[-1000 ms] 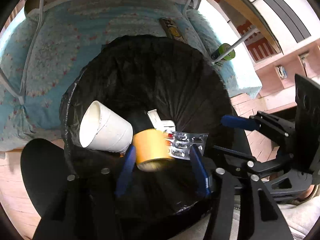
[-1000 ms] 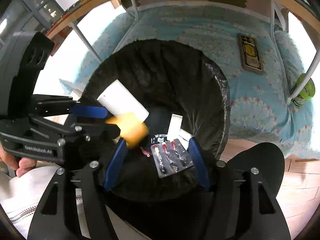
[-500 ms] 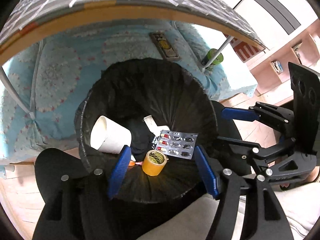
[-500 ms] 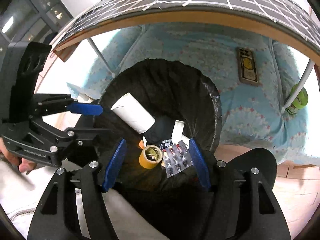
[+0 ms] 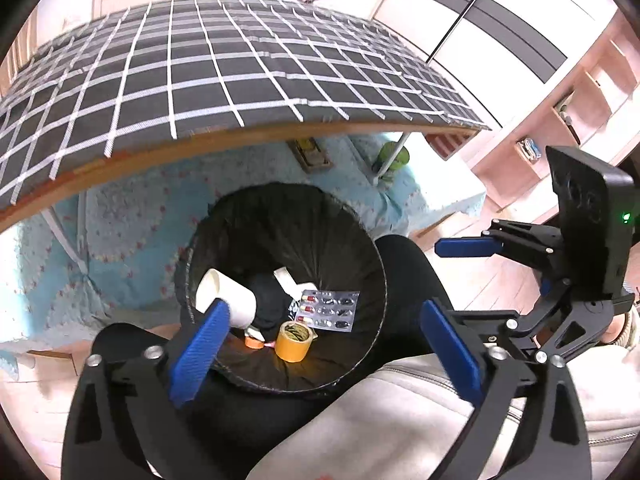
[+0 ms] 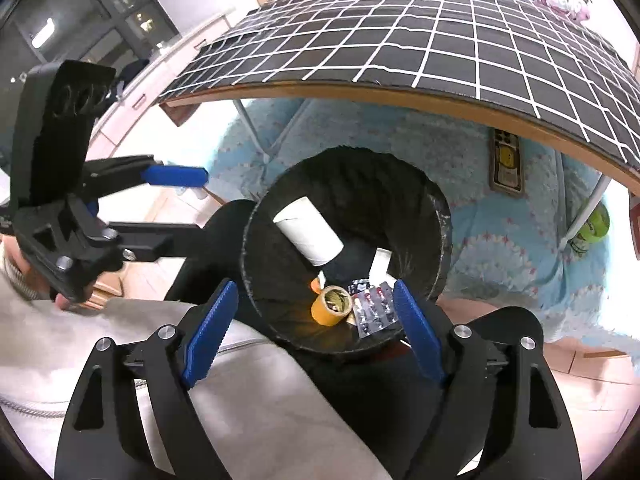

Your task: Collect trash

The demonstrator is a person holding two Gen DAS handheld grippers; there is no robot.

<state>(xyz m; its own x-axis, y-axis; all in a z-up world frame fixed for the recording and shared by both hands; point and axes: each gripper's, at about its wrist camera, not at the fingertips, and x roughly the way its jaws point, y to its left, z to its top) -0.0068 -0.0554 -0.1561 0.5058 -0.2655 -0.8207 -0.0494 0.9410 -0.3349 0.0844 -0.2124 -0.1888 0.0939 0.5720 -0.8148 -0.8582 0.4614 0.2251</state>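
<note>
While both tools hang above the bin with nothing between their blue pads, the left gripper (image 5: 324, 344) fills the lower part of its own view with its fingers spread wide, and the right gripper (image 6: 316, 336) stands equally wide apart at the bottom of its view. Pale grey clothing lies under both, along the bottom of each frame.

Just beyond the fingertips sits the black-lined trash bin (image 5: 382, 280), its round rim unobstructed from above. Inside, near the lower wall, stands a roll of yellow tape (image 5: 294, 340), with a silver blister pack of pills (image 5: 328, 314) touching it on the right. A white paper cup (image 5: 228, 298) lies on its side at the left of the bin floor, partly behind the left pad in the left view. White paper scraps (image 5: 286, 278) lie behind the blister pack.

The left view shows the right gripper at the right edge, held out to the side of the bin; the right view shows the left gripper at the left edge, with bare fingers visible on its handle. In the right view the cup is seen whole.

Further off, a light blue patterned mat (image 6: 500, 248) covers the floor around the bin. A flat dark card with a yellow patch (image 6: 507, 166) lies on it, and a green can (image 6: 592, 226) stands by a metal leg. Above arches a tabletop with a black-and-white grid cloth (image 5: 200, 68). Pink shelving fills the upper right of the left view.
</note>
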